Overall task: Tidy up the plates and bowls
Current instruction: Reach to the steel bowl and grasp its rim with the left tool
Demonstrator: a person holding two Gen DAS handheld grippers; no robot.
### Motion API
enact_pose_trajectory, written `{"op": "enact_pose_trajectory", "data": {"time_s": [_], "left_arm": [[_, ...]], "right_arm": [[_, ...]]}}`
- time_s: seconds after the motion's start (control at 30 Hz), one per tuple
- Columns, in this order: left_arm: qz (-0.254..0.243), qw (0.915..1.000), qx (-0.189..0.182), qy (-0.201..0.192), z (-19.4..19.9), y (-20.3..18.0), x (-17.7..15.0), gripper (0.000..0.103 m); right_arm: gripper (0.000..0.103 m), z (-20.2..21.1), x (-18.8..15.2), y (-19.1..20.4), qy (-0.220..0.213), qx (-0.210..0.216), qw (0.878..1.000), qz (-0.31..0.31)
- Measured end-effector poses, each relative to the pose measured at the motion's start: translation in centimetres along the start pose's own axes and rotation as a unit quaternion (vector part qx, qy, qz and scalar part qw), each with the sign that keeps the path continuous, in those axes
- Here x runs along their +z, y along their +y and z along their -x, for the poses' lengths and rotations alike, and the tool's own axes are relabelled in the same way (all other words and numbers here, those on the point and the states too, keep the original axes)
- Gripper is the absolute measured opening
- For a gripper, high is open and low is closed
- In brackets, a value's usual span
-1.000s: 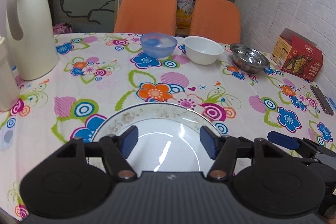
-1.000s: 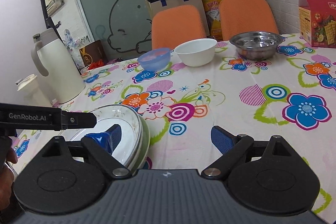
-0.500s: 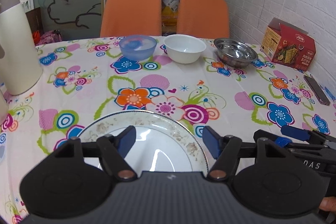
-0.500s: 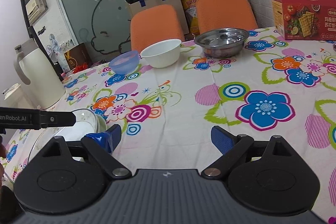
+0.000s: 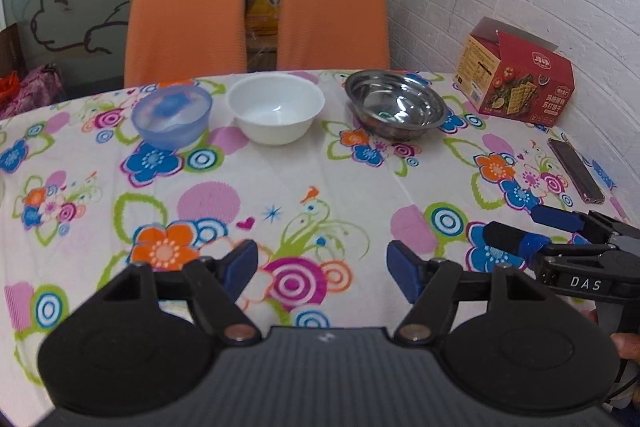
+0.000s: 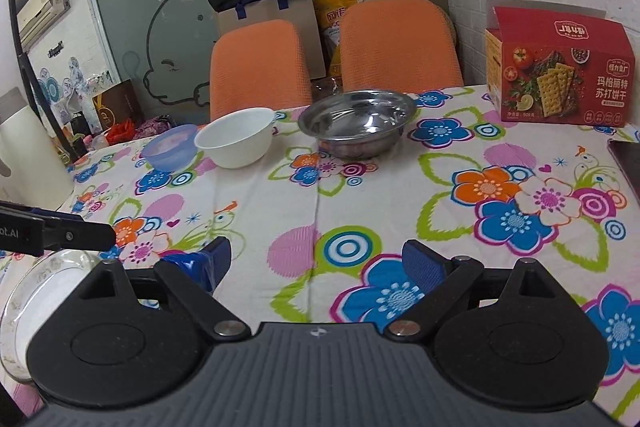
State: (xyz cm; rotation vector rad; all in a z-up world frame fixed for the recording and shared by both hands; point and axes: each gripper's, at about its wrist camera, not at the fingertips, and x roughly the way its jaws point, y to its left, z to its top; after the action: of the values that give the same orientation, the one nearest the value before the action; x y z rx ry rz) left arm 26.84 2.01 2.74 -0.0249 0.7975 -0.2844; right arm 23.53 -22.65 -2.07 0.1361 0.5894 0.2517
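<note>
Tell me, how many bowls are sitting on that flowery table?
3, in a row at the far edge: translucent blue plastic bowl leftmost, white round bowl in the middle, shiny steel bowl rightmost. None looks hidden.

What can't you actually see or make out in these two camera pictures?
- Plate: right wrist view only, mostly hidden behind the right gripper's body and cut by the left edge.
- White jug: cut off at the right wrist view's left edge.
- Dark flat device: too small to identify; cut by the edge in the right wrist view.
- Blue bowl: a blurred blue patch shows through it; contents unclear.
</note>
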Motion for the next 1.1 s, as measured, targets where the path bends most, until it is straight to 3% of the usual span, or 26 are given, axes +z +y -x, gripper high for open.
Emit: {"op": "enact_pose_trajectory", "data": {"time_s": [0.2, 0.33, 0.5, 0.67, 0.9, 0.93, 1.0, 1.1], "left_arm": [[-0.041, 0.9984, -0.038, -0.006, -4.9, -2.2, 8.2, 0.073], [-0.031, 0.9971, -0.069, 0.009, -10.0, -2.9, 13.4, 0.073], [-0.040, 0.9975, -0.044, 0.038, -17.3, -3.6, 17.2, 0.073], [-0.066, 0.9952, -0.022, 0.069, -23.1, -3.9, 18.1, 0.073], [-0.104, 0.9916, -0.005, 0.077, -25.9, -4.1, 17.3, 0.073], [-0.109, 0.9911, -0.003, 0.077, -26.3, -4.3, 17.2, 0.071], [-0.113, 0.9899, -0.004, 0.085, -26.8, -4.4, 17.0, 0.052], [-0.112, 0.9897, -0.001, 0.090, -27.2, -4.4, 16.4, 0.050]], "right_arm": [[0.080, -2.1, 5.8, -2.8, -0.025, -0.031, 0.999, 0.029], [0.080, -5.2, 8.8, -4.1, -0.016, -0.044, 0.998, 0.029], [0.080, -10.7, 10.1, -5.4, 0.028, -0.037, 0.999, 0.008], [0.080, -15.7, 10.2, -5.6, 0.062, -0.042, 0.997, 0.025], [0.080, -19.9, 9.5, -4.9, 0.090, -0.035, 0.994, 0.043], [0.081, -20.0, 9.3, -4.7, 0.083, -0.036, 0.995, 0.051], [0.081, -20.1, 9.3, -4.6, 0.077, -0.030, 0.995, 0.052], [0.082, -19.8, 8.9, -4.8, 0.061, -0.024, 0.997, 0.048]]}}
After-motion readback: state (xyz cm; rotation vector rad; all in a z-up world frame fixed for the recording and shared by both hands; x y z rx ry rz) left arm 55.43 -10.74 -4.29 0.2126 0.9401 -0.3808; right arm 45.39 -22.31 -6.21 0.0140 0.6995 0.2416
